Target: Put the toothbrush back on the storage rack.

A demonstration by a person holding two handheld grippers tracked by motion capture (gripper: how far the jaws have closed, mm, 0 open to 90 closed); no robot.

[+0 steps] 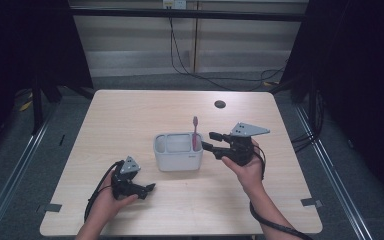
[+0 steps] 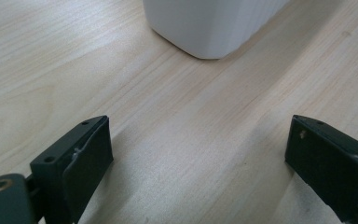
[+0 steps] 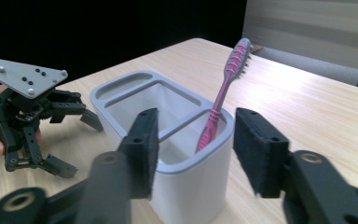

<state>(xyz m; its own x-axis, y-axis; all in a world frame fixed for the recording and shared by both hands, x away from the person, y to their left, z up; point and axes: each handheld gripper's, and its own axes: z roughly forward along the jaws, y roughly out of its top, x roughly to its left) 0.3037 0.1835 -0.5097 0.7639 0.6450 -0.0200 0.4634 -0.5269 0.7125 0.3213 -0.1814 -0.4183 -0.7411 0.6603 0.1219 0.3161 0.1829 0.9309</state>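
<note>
One pink toothbrush (image 3: pixel 223 100) leans in white holder (image 3: pixel 186 186).

No readable text — no labels, no numbers.

At twelve o'clock in your left gripper view, the white holder (image 2: pixel 214 25) is cut off by the top edge. In your right gripper view, the toothbrush (image 3: pixel 226 91) handle's lower end hides inside it.
</note>
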